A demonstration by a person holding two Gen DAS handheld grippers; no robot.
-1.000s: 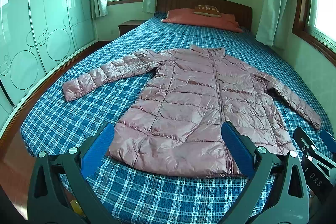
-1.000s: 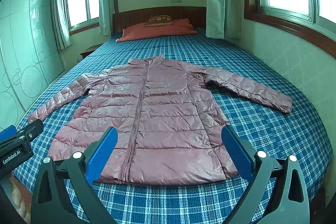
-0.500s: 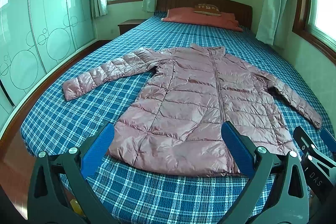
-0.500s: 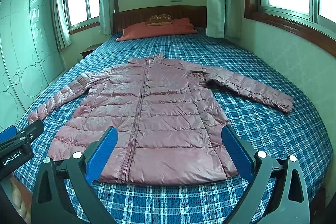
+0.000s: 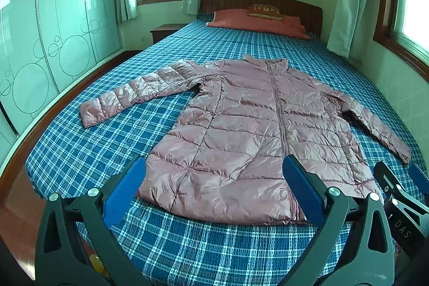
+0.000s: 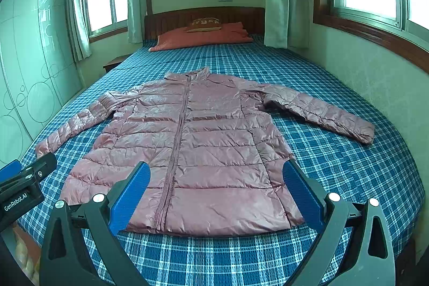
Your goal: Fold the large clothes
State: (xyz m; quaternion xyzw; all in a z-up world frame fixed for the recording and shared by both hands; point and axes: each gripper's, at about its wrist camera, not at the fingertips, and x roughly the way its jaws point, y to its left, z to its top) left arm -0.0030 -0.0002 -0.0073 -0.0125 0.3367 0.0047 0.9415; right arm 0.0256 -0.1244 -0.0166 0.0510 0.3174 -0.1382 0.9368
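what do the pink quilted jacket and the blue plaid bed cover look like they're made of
The pink quilted jacket looks like thin synthetic shell, probably nylon or polyester, over puffy fill: it is glossy, finely crinkled, and stitched into padded bands. The blue plaid bed cover looks like matte woven cloth, perhaps cotton, with a visible textured weave and no sheen.

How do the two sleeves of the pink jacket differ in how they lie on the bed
The left sleeve stretches out toward the wardrobe side, its cuff far from the body; the right sleeve stretches toward the window wall. The left sleeve lies nearly straight; the right sleeve shows a fold shadow near its armpit. Both are unfolded, flat on the plaid bed.
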